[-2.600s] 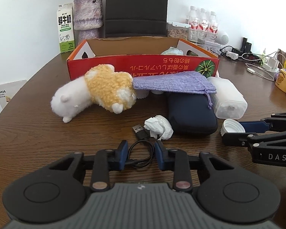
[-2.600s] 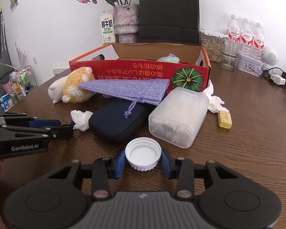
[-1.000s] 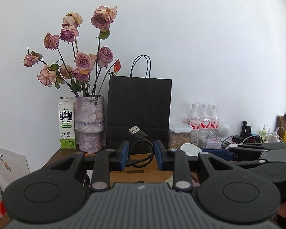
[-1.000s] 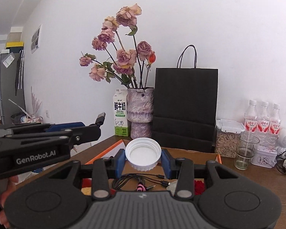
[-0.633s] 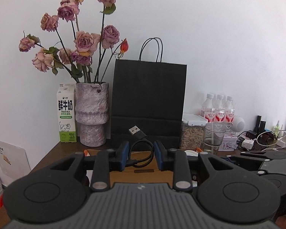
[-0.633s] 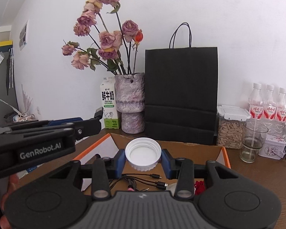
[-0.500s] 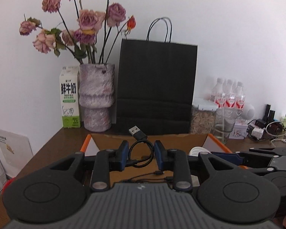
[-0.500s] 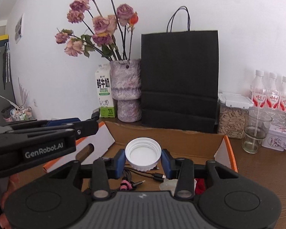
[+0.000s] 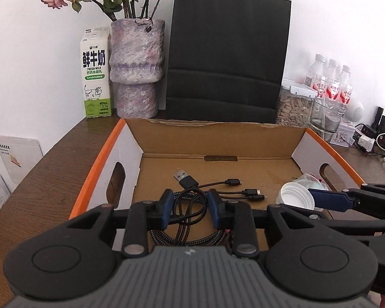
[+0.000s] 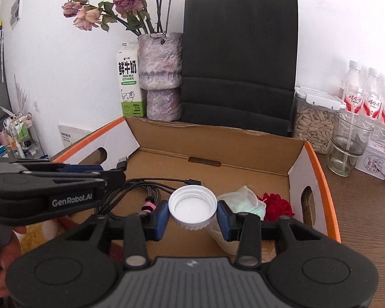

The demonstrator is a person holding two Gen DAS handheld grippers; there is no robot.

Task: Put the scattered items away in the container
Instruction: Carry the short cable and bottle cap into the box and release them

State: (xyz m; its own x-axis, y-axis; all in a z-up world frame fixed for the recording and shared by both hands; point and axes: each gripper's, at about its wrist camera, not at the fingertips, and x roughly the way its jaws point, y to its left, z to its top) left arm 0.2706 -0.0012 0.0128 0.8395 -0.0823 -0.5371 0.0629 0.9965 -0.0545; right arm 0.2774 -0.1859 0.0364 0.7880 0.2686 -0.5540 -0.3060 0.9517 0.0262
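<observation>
The left claw is set narrow, and a looped black USB cable is pinched between its blue pads; the cable's plug sticks up beyond the fingertips. The claw is held above the near part of the open cardboard box and is pointed forward and downward into it. In the right wrist view the same claw is seen from the side, reaching in from the left over the box's left wall, with fingers of the person's hand visible behind its handle.

The right claw is likewise set narrow, and a white bottle cap is clamped between its pads, the cap's hollow side turned up toward the camera. It is held over the box interior, tilted downward. In the left wrist view this claw enters from the right edge with the cap at its tip, above the right side of the box floor.

On the box floor, other cables with small plugs are seen, along with a braided cable bound by a pink tie, a crumpled pale wrapper and a red item near the right wall. The box is rested on the wooden desk, with a black paper bag, a vase and a milk carton behind it.
</observation>
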